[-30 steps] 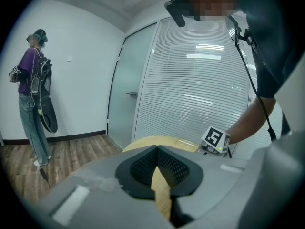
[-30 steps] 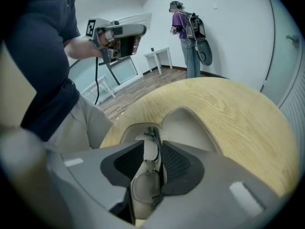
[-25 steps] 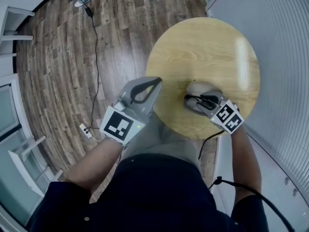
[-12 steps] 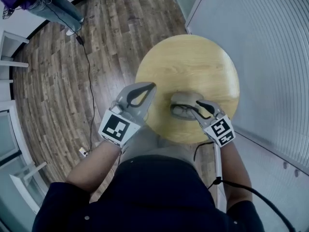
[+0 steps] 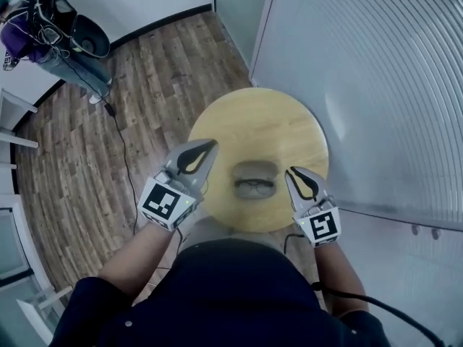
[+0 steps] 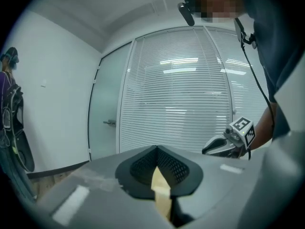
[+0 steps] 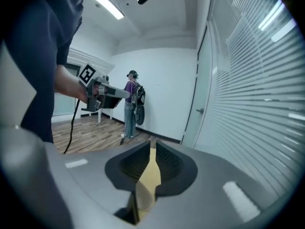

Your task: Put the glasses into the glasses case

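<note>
Glasses (image 5: 253, 188) lie in the open glasses case (image 5: 255, 169). The dark frame shows in its near half, and the pale grey other half lies on the far side. The case sits on the round wooden table (image 5: 282, 121), toward the near edge and roughly midway between the two grippers. Neither gripper touches it.

The right gripper (image 5: 290, 171) hangs just right of the case, over the table's near right rim. Its jaws have just been closing and stand a narrow slit apart. Nothing is between them but yellow tabletop seen through the gap. The left gripper (image 5: 212, 143) is held left of the case, over the table's left rim. Its jaws meet at the tips and are empty. Each gripper's marker cube (image 5: 165, 202) sits at its near end, by the holder's hand.

Around the table is a plank floor (image 5: 79, 194), with a black cable (image 5: 119, 147) trailing across it on the left. At the far left a person (image 5: 40, 31) in a purple top stands by a white wall. White blinds (image 5: 376, 85) fill the right side.
</note>
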Tool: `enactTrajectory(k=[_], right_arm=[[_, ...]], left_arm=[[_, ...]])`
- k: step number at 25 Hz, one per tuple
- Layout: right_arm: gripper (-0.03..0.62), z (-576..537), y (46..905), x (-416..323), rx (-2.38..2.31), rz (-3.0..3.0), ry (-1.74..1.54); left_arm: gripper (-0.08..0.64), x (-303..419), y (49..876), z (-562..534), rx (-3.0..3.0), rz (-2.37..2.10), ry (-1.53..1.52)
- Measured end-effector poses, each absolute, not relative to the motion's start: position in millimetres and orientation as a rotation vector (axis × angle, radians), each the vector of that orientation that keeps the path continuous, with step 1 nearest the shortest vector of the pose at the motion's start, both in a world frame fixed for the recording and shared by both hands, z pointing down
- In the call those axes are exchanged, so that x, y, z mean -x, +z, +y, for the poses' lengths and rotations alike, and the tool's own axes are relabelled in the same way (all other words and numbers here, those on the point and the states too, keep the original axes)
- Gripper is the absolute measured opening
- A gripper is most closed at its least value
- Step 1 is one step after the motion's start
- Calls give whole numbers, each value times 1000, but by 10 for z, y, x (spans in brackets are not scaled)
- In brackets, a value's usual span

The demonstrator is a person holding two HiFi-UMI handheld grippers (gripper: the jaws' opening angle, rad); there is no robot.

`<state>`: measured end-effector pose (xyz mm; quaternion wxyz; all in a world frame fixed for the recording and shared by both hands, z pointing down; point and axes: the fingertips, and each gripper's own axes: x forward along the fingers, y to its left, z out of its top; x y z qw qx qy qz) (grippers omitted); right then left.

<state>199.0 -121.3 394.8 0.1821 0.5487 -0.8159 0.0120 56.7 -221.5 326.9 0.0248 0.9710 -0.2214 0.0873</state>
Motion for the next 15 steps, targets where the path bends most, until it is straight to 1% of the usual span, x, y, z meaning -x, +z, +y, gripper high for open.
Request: enactTrajectory(k=[2, 8, 12, 15], right_arm=[[37, -1166, 3686, -2187, -1696, -2291, 1], [26, -898, 3341, -2664, -1955, -2283, 67], [20, -608, 3029, -2851, -2108, -2301, 101], [9, -458, 2916, -2923, -2129, -2333, 116]], left_arm=[[0, -638, 3142, -2170, -3014, -662, 229], [0, -790, 2950, -1993, -3065, -625, 199], [0, -755, 2806, -1820, -3066, -653, 216], [0, -773, 2734, -1730, -3079, -655, 184]])
